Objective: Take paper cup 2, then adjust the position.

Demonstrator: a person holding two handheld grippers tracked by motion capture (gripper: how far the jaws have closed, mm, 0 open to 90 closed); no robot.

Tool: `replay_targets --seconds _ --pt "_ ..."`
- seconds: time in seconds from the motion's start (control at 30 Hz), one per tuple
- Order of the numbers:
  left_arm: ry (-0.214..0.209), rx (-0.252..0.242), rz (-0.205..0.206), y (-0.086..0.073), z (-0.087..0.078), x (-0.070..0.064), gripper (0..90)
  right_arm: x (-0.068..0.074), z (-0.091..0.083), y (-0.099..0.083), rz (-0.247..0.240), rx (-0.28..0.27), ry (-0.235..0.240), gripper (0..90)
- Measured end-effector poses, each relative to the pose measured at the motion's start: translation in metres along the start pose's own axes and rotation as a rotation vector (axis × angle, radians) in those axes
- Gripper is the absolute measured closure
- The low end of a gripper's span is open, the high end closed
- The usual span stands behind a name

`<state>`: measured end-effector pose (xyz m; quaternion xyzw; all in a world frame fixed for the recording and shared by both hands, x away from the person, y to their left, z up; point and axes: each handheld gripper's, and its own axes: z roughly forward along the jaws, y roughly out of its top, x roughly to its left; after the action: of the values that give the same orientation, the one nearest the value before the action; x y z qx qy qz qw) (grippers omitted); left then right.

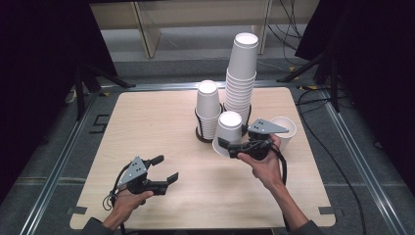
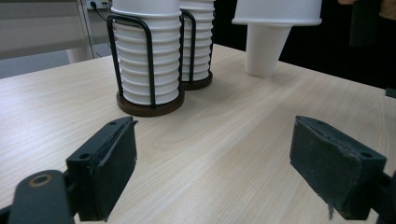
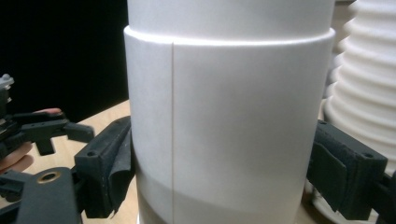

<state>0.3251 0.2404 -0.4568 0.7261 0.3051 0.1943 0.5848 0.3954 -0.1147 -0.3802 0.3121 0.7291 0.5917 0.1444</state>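
1. The right gripper [image 1: 226, 145] has its jaws closed against the sides of an upside-down white paper cup [image 1: 229, 128]; in the right gripper view both dark pads press the cup's wall [image 3: 233, 116], one on each side.
2. That held cup sits just in front of the tall stack of cups [image 1: 241, 78] and close beside the shorter stack [image 1: 208, 110], so there is little free room beyond the right gripper's tips.
3. A single upright cup [image 1: 285, 131] stands just to the outer side of the right gripper, near the table's right edge.
4. The left gripper [image 1: 166, 169] hovers low over bare tabletop with its jaws spread wide and nothing between them; open wood lies all around it, and the stacks are well ahead of it.
5. The cups are smooth white paper with rolled rims; the stacked ones form ribbed columns, each standing in a black wire holder [image 2: 149, 100] on a round dark base.
6. The gripper pads look like worn dark foam with frayed edges.
7. The table [image 1: 147, 122] is pale wood-grain with rounded corners, set in a metal frame; grey floor, cables and dark curtains surround it.
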Motion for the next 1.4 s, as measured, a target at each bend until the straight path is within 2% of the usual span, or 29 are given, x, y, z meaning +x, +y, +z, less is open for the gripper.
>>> replay_targets --seconds 0.03,0.07,0.1,0.13,0.17,0.23,0.27,0.3,0.4,0.43,0.47,0.53,0.57,0.6,0.63,0.8,0.83,0.97,1.07,1.17,1.2,1.27,1.3,1.37,1.4 --pt "-0.001 -0.003 -0.001 0.000 0.000 0.000 14.5 0.002 0.003 -0.002 -0.002 0.012 -0.009 16.9" --pt "-0.010 -0.022 -0.004 -0.001 0.002 0.000 14.5 0.003 0.006 -0.004 -0.005 0.013 0.012 16.9" --pt "-0.009 -0.021 -0.004 -0.001 0.002 -0.001 14.5 0.004 0.008 -0.005 -0.019 0.018 0.001 17.0" --pt "-0.007 -0.017 -0.004 0.000 0.001 -0.001 14.5 0.007 0.011 -0.007 0.000 0.021 0.019 16.9" --pt "-0.003 -0.003 -0.001 0.000 0.001 -0.001 14.5 0.009 0.014 -0.010 -0.001 0.021 0.031 17.0" --pt "-0.014 -0.012 -0.001 0.000 0.002 -0.002 14.5 0.010 0.017 -0.012 -0.021 0.013 0.042 16.9" --pt "-0.013 -0.002 0.006 0.000 0.002 -0.003 14.5 0.013 0.019 -0.014 -0.004 0.019 0.061 16.9" --pt "-0.020 -0.012 0.003 0.000 0.003 -0.003 14.5 0.015 0.021 -0.015 -0.009 0.026 0.060 16.9" --pt "-0.050 -0.030 0.002 0.000 0.006 -0.004 14.5 0.023 0.029 -0.020 -0.005 0.028 0.099 16.9" --pt "-0.050 -0.030 0.002 0.000 0.006 -0.004 14.5 0.023 0.029 -0.020 -0.005 0.028 0.099 16.9" --pt "-0.045 -0.011 0.002 0.000 0.004 -0.005 14.4 0.029 0.034 -0.022 0.008 0.038 0.128 17.0" --pt "-0.048 -0.013 0.000 0.000 0.004 -0.005 14.4 0.031 0.035 -0.023 0.010 0.042 0.127 16.9" --pt "-0.069 -0.036 -0.005 0.000 0.007 -0.005 14.4 0.034 0.039 -0.024 -0.003 0.037 0.153 17.0" --pt "-0.069 -0.036 -0.005 0.000 0.007 -0.005 14.4 0.034 0.039 -0.024 -0.003 0.037 0.153 17.0" --pt "-0.066 -0.010 0.000 0.000 0.006 -0.006 14.4 0.037 0.041 -0.025 0.010 0.038 0.169 17.0" --pt "-0.080 -0.007 0.001 0.000 0.007 -0.008 14.5 0.044 0.046 -0.027 0.000 0.047 0.192 17.0" --pt "-0.080 -0.007 0.003 0.000 0.007 -0.008 14.4 0.045 0.047 -0.027 -0.018 0.049 0.189 17.0" --pt "-0.084 0.000 0.010 0.000 0.007 -0.009 14.4 0.051 0.050 -0.028 -0.011 0.049 0.213 17.0" --pt "-0.088 -0.012 0.007 0.001 0.007 -0.010 14.4 0.056 0.052 -0.027 -0.040 0.027 0.217 17.0" --pt "-0.094 -0.026 0.004 0.001 0.008 -0.010 14.5 0.059 0.053 -0.026 -0.038 0.038 0.222 17.0" --pt "-0.104 -0.036 0.001 0.001 0.009 -0.010 14.5 0.060 0.054 -0.027 -0.051 0.026 0.224 17.0" --pt "-0.108 -0.032 -0.002 0.001 0.009 -0.010 14.5 0.064 0.058 -0.027 -0.043 0.035 0.243 17.0" --pt "-0.109 -0.029 -0.008 0.001 0.009 -0.010 14.5 0.064 0.058 -0.027 -0.066 0.036 0.227 17.0" --pt "-0.107 -0.025 -0.013 0.001 0.009 -0.010 14.5 0.065 0.060 -0.028 -0.057 0.025 0.244 17.0" --pt "-0.103 -0.013 -0.015 0.001 0.008 -0.011 14.5 0.066 0.060 -0.028 -0.037 0.034 0.250 17.0"
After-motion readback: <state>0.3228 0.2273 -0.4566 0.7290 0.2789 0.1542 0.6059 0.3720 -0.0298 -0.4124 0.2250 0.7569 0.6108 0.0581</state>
